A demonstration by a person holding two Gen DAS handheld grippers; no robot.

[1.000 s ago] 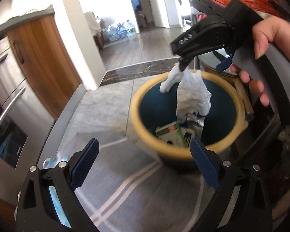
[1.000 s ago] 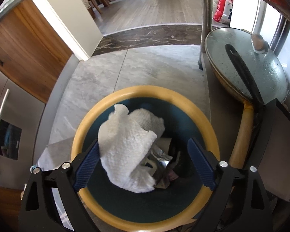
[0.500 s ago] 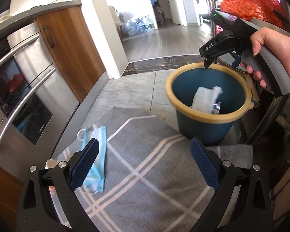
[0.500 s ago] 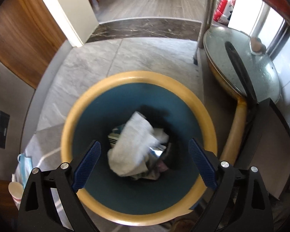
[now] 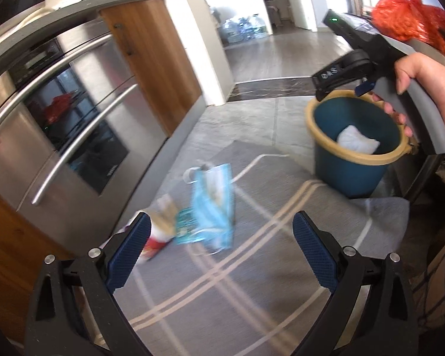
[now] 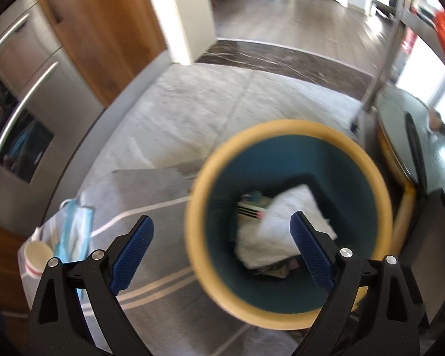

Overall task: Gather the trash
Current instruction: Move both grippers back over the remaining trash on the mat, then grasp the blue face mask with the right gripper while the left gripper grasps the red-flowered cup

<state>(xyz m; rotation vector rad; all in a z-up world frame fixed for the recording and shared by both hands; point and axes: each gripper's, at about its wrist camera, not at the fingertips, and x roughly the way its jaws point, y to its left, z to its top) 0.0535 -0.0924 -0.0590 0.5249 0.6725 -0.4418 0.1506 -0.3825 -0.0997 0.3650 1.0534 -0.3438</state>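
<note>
Both my grippers, left [image 5: 219,249] and right [image 6: 222,249], have fingers spread and empty: paper towel [image 6: 281,231] is in the bin [image 5: 353,160] under my right fingers, mask [image 5: 213,204] and cup [image 5: 160,231] on the rug ahead of my left fingers remain.

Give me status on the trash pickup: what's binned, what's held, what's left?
Done: a crumpled white paper towel lies in the blue bin with a yellow rim on top of other wrappers. In hand: nothing; the left gripper and right gripper are both open and empty. Left: a light blue face mask and a tipped paper cup with red stripes lie on the grey striped rug.
</note>
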